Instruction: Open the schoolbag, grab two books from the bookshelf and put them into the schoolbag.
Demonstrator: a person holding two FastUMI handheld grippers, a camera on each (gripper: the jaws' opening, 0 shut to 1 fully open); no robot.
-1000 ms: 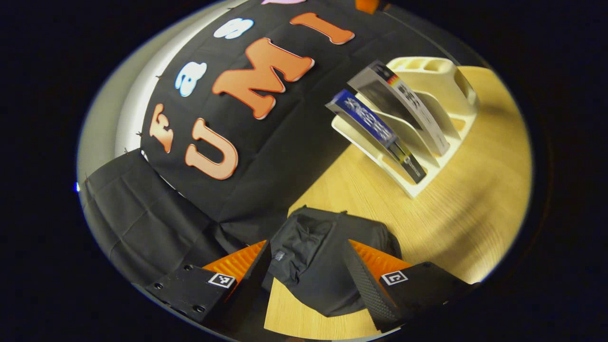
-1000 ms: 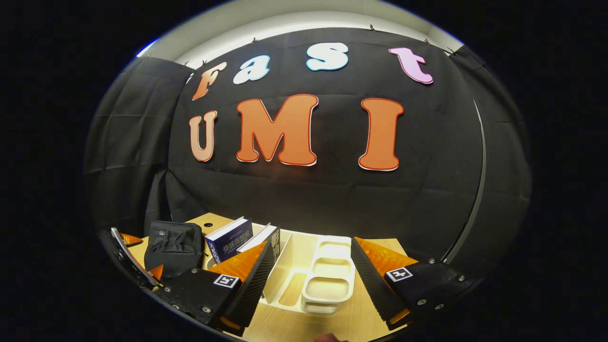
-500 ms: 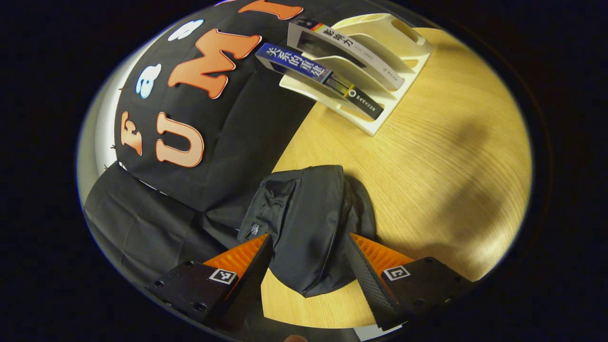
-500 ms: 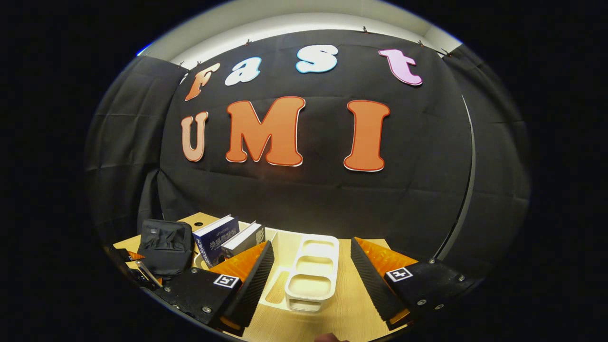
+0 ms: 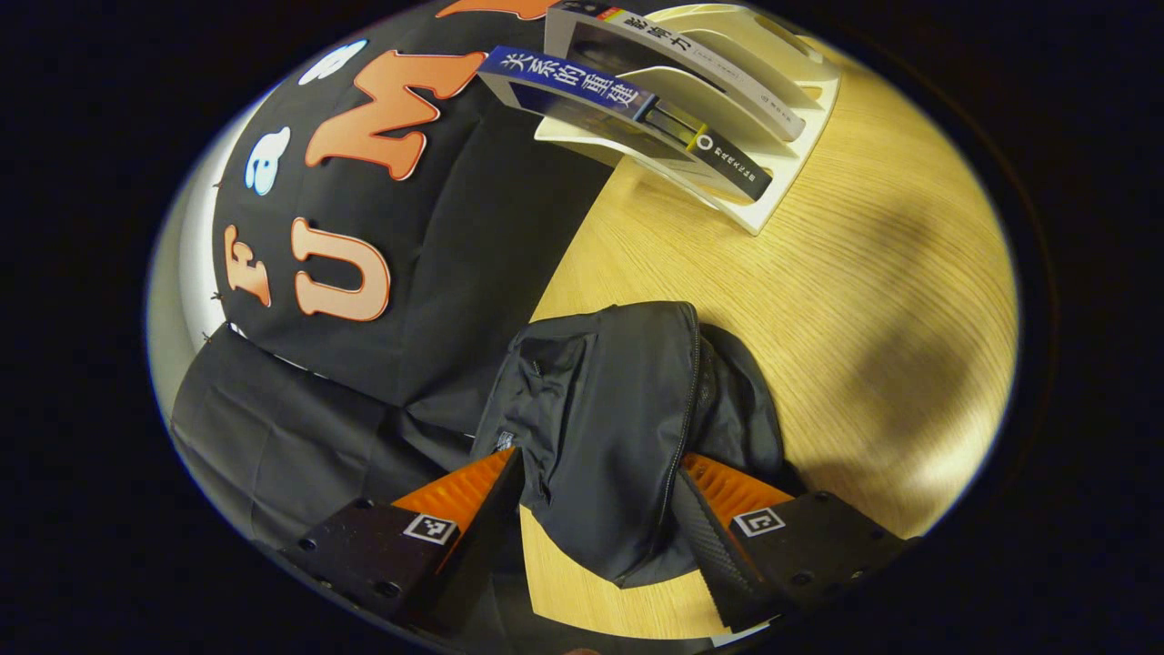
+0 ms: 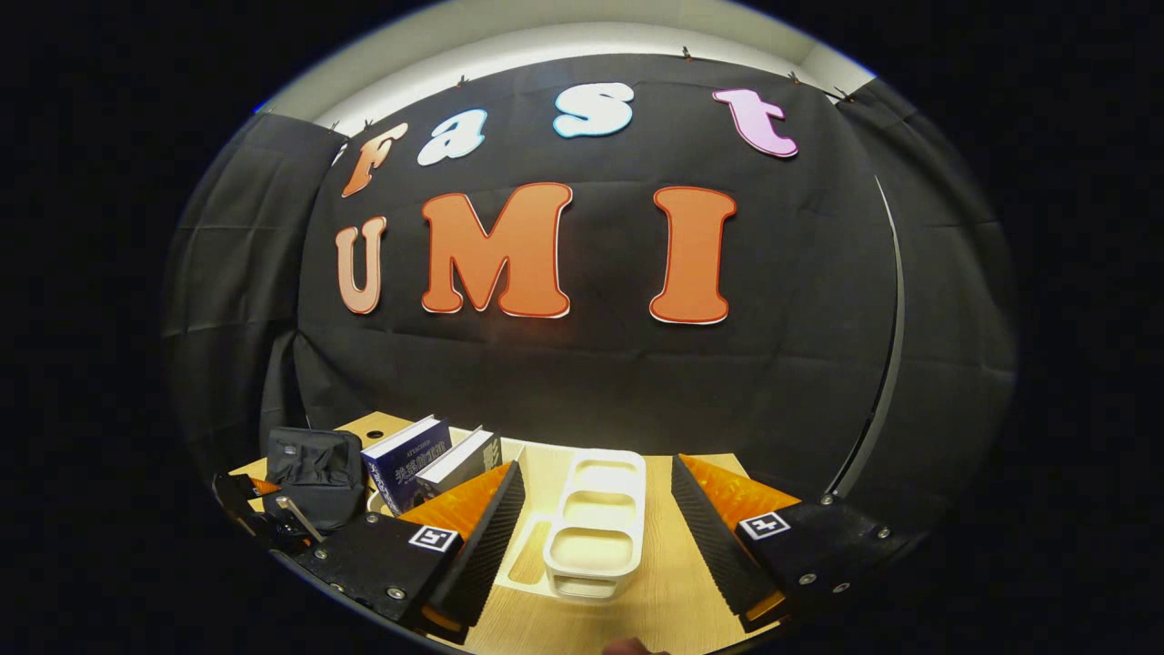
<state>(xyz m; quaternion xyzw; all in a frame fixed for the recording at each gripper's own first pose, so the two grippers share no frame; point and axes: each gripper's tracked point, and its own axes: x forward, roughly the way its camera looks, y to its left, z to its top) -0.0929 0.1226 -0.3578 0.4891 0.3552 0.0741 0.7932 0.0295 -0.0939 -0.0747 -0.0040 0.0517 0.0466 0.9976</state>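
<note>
**Grippers spread, schoolbag zipped**

While I hold my left gripper [image 5: 596, 509] spread wide at the bottom of its view, the zipped black schoolbag [image 5: 609, 428] lies between its fingers, ungripped. At upper right, two books [image 5: 627, 100] lean in the white bookshelf [image 5: 782, 196]. My right gripper [image 6: 596, 537] gapes empty before the shelf's compartments.

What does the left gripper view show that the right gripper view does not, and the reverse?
Left gripper view: the zipper running along the schoolbag, seen close from above. Right gripper view: the bookshelf's stacked compartments seen end on, and the left gripper beside the bag. Both: the schoolbag, the blue book and grey book in the bookshelf, and the wooden table.
</note>
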